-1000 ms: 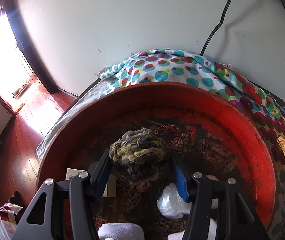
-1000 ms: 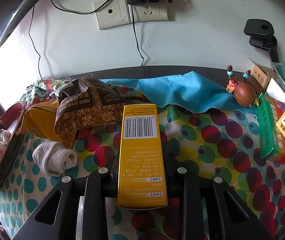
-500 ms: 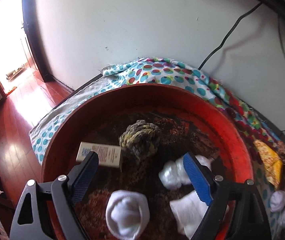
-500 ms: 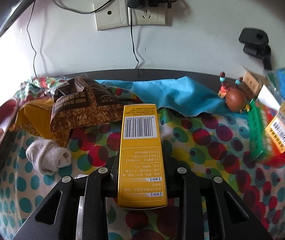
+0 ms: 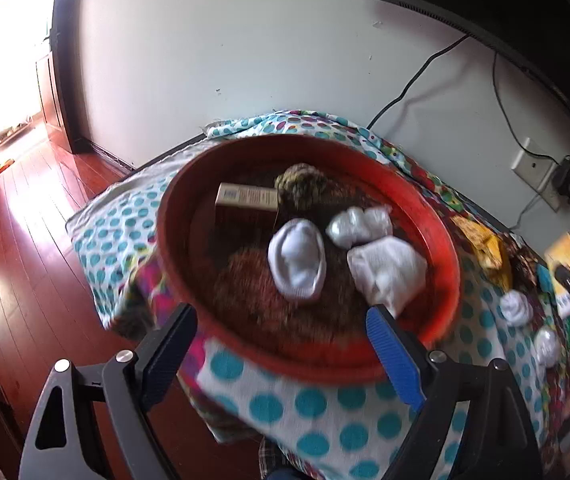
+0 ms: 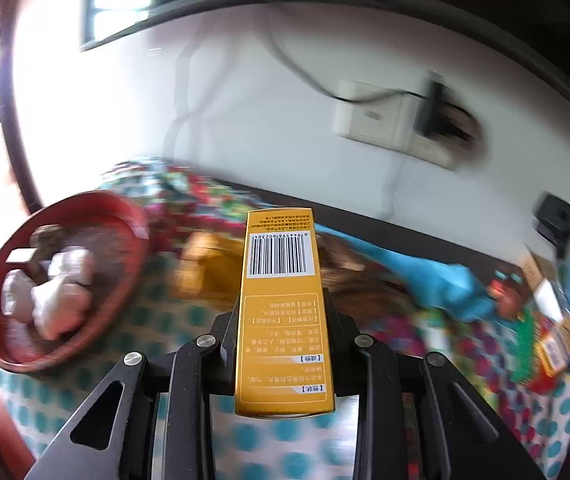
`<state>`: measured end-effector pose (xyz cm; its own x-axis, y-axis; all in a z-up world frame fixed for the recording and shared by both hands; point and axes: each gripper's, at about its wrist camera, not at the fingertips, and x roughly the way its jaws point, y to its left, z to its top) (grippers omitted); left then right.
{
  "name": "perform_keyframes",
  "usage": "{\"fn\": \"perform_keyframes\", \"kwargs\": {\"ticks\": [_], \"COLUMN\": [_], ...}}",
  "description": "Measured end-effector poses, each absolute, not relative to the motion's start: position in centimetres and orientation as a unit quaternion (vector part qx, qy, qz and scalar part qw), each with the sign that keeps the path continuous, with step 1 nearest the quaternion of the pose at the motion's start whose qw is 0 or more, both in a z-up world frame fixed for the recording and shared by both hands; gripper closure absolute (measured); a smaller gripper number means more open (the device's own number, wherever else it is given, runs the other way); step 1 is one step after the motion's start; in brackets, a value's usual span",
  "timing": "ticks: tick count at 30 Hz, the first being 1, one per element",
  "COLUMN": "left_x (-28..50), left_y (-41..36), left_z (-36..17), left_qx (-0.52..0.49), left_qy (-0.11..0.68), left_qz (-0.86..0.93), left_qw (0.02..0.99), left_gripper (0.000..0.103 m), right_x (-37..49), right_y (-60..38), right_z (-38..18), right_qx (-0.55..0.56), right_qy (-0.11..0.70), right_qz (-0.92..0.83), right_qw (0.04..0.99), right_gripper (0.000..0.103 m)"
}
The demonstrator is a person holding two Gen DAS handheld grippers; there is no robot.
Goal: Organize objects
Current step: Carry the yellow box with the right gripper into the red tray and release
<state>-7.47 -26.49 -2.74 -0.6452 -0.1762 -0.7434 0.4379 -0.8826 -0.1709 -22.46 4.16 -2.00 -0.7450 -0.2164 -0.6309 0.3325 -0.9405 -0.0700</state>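
Reading from the largest body to the smallest, you had the red tray (image 6: 85,344) lying ahead and well to the left of your right gripper (image 6: 281,320), resting on the dotted cloth (image 6: 189,316) and apart from the jaws. In the left wrist view the same red tray (image 5: 181,184) lay directly ahead of your left gripper (image 5: 285,336), its near rim sitting just beyond the two fingertips. The left jaws stood wide and held nothing. Inside the tray, beyond them, lay a small tan carton (image 5: 247,197) at the far left, a mottled yarn ball (image 5: 301,185) beside it, and three white bundles (image 5: 297,262) nearer the jaws. None of these touched the left fingers.

Your right jaws were closed narrowly on the yellow box (image 6: 281,312). Its long axis ran straight forward along the fingers, with the barcode end projecting past the tips and the near end seated toward the camera. The grip fell on its lower half.

Judged from these views, the yellow box was probably bound for the tray, though the task does not say so. If so, the relation that governed the move was the tray's bearing to the left of the right jaws. The right hand was the one loaded, while the left was nearer the tray but empty. Heavy blur hid the clutter at the far right.
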Motion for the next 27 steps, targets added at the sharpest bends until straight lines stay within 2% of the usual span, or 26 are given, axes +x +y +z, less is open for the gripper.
{"fn": "perform_keyframes", "kwargs": {"ticks": [6, 13, 27], "left_x": [-1.2, -0.1, -0.7], "left_y": [-26.4, -26.8, -28.4], "left_z": [-4.8, -5.3, -6.9], "left_qx": [0.374, 0.349, 0.356], "left_qy": [0.207, 0.196, 0.222], "left_qz": [-0.883, -0.895, -0.887], "left_qw": [0.193, 0.199, 0.192], "left_gripper": [0.014, 0.014, 0.014], "right_x": [-20.8, -18.7, -26.5], "right_y": [-5.1, -13.3, -18.0], "right_z": [-2.4, -4.1, -6.1], "right_qx": [0.328, 0.332, 0.402], "right_qy": [0.116, 0.148, 0.143], "right_qz": [-0.913, -0.892, -0.877], "right_qw": [0.213, 0.267, 0.219], "right_gripper": [0.075, 0.075, 0.075]}}
